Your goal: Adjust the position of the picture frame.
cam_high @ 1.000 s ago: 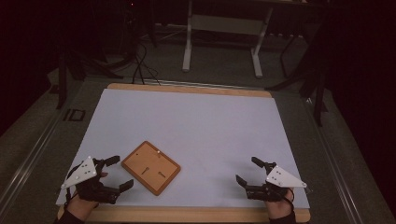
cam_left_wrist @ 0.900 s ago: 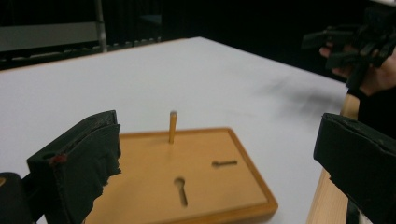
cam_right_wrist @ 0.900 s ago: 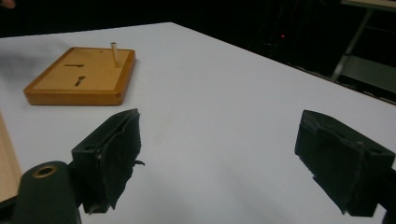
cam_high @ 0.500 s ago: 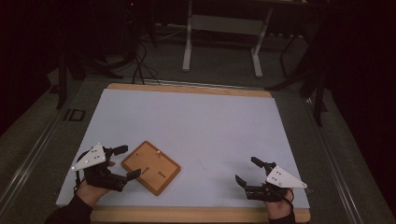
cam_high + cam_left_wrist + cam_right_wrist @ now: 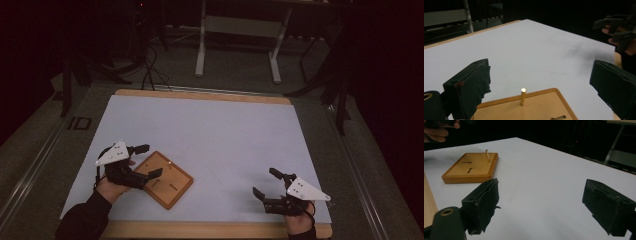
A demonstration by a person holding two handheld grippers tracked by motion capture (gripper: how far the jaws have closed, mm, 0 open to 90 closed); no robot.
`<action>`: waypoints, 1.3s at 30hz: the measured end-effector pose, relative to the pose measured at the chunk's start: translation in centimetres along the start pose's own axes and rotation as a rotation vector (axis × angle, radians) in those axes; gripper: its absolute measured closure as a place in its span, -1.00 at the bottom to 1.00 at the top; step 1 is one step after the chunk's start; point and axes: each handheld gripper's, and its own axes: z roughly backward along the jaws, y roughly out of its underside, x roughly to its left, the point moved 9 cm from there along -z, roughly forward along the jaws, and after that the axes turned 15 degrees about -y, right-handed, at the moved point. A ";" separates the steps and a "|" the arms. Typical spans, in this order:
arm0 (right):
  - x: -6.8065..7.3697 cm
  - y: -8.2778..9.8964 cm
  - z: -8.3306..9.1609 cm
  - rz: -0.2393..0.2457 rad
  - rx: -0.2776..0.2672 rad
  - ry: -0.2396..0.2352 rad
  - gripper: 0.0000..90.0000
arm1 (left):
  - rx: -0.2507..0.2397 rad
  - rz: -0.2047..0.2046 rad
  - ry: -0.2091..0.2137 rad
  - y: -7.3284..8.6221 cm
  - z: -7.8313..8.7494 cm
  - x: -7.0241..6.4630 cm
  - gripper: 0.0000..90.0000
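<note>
High view: left gripper (image 5: 148,161) agape at wooden board (image 5: 165,180).

Dim room, lit desk (image 5: 210,125).
White sheet over wood-edged desk; grey floor (image 5: 240,75) beyond the far edge, white metal stand (image 5: 237,25), cables (image 5: 150,65), black surroundings.

Broad bare table (image 5: 215,130) ahead of both grippers, only obstacle the wooden board (image 5: 165,179) with its upright brass peg (image 5: 523,96), between the left gripper's (image 5: 145,161) fingers
</note>
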 end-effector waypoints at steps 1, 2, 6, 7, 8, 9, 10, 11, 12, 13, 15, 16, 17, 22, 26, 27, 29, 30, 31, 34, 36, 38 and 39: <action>0.0 0.0 0.0 0.000 0.000 0.000 -0.70 | 0.000 0.000 0.000 0.0 0.0 0.0 -0.89; 0.0 0.0 0.0 0.001 0.001 -0.004 -0.70 | 0.021 -0.006 -0.003 0.5 -0.7 0.1 -0.88; 0.0 0.1 0.0 -0.001 0.001 -0.005 -0.70 | 0.063 -0.018 -0.018 1.7 -1.9 0.3 -0.67; 0.0 0.1 0.0 -0.001 0.001 -0.005 -0.70 | 0.093 -0.027 -0.012 2.3 -2.3 0.3 -0.65; 0.0 0.1 0.0 -0.001 0.001 -0.006 -0.70 | 0.093 -0.027 -0.012 2.3 -2.3 0.3 -0.62; 0.0 0.1 0.0 -0.001 0.001 -0.007 -0.70 | 0.102 -0.033 -0.008 2.6 -2.5 0.2 -0.51; 0.0 0.1 0.0 -0.001 0.001 -0.008 -0.70 | 0.145 -0.039 -0.018 3.4 -3.1 0.2 -0.45; 0.0 0.1 0.0 -0.002 0.003 -0.010 -0.70 | 0.152 -0.035 -0.010 3.6 -3.2 0.1 -0.44; 0.0 0.1 0.0 -0.002 0.004 -0.010 -0.70 | 0.177 -0.039 -0.025 4.0 -3.5 0.2 -0.39; 0.0 0.1 0.0 -0.002 0.004 -0.010 -0.70 | 0.177 -0.039 -0.025 4.0 -3.5 0.2 -0.28; 0.1 0.2 -0.1 -0.004 0.006 -0.014 -0.70 | 0.229 -0.048 -0.039 4.8 -4.1 0.3 -0.19; 0.1 0.2 -0.1 -0.004 0.006 -0.014 -0.70 | 0.229 -0.048 -0.039 4.8 -4.1 0.3 -0.16; 0.1 0.2 -0.1 -0.004 0.007 -0.016 -0.70 | 0.239 -0.058 -0.035 5.0 -4.3 0.3 -0.13; 0.1 0.2 -0.1 -0.007 0.010 -0.019 -0.70 | 0.269 -0.081 -0.031 5.7 -5.0 0.2 0.13; 0.1 0.2 -0.1 -0.012 0.006 -0.025 -0.70 | 0.265 -0.084 -0.031 5.8 -5.3 0.2 0.26; 0.1 0.2 -0.1 -0.012 0.007 -0.025 -0.70 | 0.268 -0.082 -0.030 5.9 -5.4 0.2 0.32; 0.1 0.3 -0.1 -0.011 0.009 -0.025 -0.70 | 0.272 -0.089 -0.031 6.0 -5.6 0.3 0.40; 0.1 0.3 -0.1 -0.013 0.009 -0.026 -0.70 | 0.271 -0.085 -0.026 6.0 -5.6 0.3 0.43; 0.1 0.3 -0.1 -0.013 0.010 -0.026 -0.70 | 0.271 -0.086 -0.026 6.0 -5.7 0.3 0.48; 0.1 0.3 -0.1 -0.014 0.011 -0.027 -0.70 | 0.278 -0.088 -0.016 6.1 -5.9 0.2 0.52; 0.1 0.3 -0.1 -0.017 0.010 -0.028 -0.70 | 0.281 -0.090 -0.018 6.2 -6.0 0.2 0.55; 0.0 0.3 -0.1 -0.018 0.010 -0.028 -0.70 | 0.288 -0.092 -0.019 6.3 -6.1 0.1 0.56; 0.1 0.3 -0.1 -0.021 0.009 -0.030 -0.70 | 0.289 -0.096 -0.019 6.3 -6.1 0.1 0.57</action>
